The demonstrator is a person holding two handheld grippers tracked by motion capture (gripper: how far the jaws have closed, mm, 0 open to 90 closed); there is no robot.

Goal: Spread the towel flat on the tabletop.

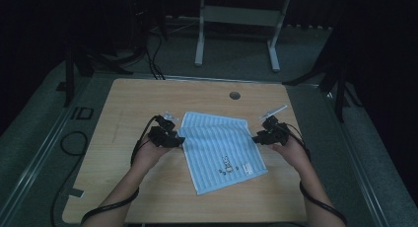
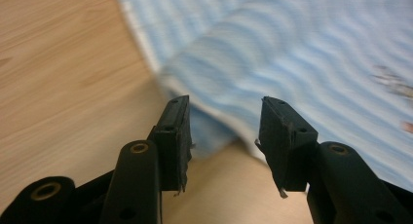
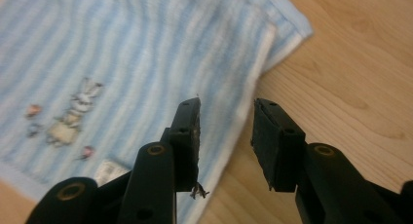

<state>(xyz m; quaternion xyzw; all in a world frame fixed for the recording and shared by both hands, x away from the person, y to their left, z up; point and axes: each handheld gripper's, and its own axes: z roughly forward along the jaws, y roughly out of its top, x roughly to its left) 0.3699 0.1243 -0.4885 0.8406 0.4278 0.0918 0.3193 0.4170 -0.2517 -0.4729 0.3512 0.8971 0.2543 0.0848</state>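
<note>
A light blue striped towel with a small rabbit print lies folded on the wooden table. My left gripper rests at the towel's left edge and my right gripper at its right edge. In the left gripper view the jaws stand apart, with a lifted fold of the towel just beyond them and nothing pressed. The right gripper view has its jaws apart too, the white hem of the towel running up between them untouched. The rabbit print lies to their left.
A round cable hole sits near the table's far edge. Behind the table stand a white frame's legs and dark stands. Cables loop on the floor at the left. Bare wood surrounds the towel.
</note>
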